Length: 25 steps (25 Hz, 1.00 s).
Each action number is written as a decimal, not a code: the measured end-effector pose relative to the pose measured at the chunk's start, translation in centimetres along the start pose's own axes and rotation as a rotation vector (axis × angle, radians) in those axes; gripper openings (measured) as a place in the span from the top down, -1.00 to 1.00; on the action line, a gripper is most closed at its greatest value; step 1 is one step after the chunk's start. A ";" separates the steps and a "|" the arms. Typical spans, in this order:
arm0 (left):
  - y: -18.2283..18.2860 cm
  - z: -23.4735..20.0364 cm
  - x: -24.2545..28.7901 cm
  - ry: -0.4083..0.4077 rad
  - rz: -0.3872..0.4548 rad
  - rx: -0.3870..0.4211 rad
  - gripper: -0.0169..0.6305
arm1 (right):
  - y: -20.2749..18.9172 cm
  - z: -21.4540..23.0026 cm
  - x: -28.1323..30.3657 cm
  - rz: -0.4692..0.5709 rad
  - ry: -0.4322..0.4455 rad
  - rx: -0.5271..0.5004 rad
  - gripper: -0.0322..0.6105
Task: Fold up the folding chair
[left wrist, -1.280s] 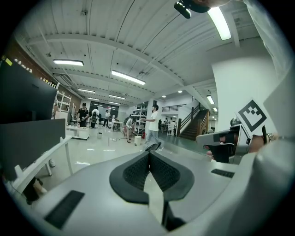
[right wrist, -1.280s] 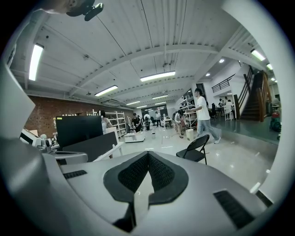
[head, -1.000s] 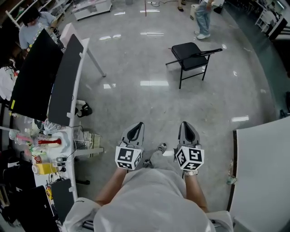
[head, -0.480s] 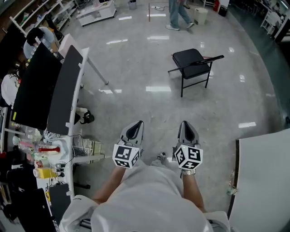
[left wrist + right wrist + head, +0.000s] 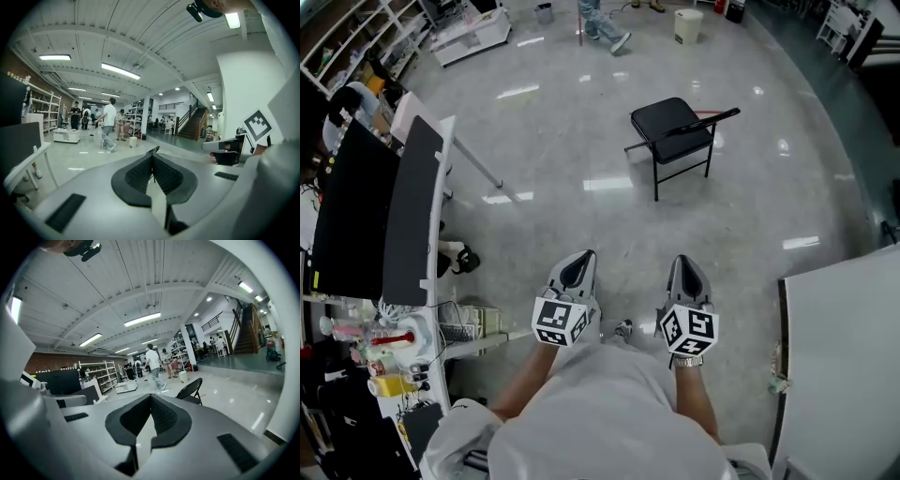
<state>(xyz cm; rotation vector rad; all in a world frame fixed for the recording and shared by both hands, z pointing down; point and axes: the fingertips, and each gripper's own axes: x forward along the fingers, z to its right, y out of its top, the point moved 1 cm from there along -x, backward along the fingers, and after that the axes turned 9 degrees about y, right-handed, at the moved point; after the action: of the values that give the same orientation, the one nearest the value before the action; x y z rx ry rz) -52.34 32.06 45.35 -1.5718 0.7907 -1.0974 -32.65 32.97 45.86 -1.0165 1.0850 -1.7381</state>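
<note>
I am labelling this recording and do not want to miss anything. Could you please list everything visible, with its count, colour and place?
folding chair: one, black, unfolded, on the floor ahead, apart from both grippers
screens: two, black, on the desk at left
table: one, white, at right
bin: one, white, on the far floor
walking person: one, legs only, blue trousers, at the far end
seated person: one, light top, beside the left desk
left gripper: one, grey, jaws shut, nothing between them, held low in front
right gripper: one, grey, jaws shut, nothing between them, beside the left one
</note>
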 end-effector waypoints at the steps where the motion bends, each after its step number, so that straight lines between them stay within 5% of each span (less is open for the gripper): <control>1: 0.0 0.3 0.8 -0.017 -0.003 0.000 0.91 | 0.1 0.7 0.1 0.000 -0.020 0.001 0.89; 7: 0.6 0.2 5.8 -0.112 -0.004 0.001 0.91 | 1.0 3.5 2.6 0.002 -0.129 0.015 0.89; 25: 5.2 -11.0 20.4 -0.215 0.020 -0.024 0.91 | 5.0 0.9 19.4 -0.030 -0.199 -0.047 0.89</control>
<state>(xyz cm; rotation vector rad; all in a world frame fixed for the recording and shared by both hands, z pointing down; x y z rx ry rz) -54.90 8.48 46.41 -1.6657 0.6753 -0.8894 -37.13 13.42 45.35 -1.2128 0.9919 -1.6027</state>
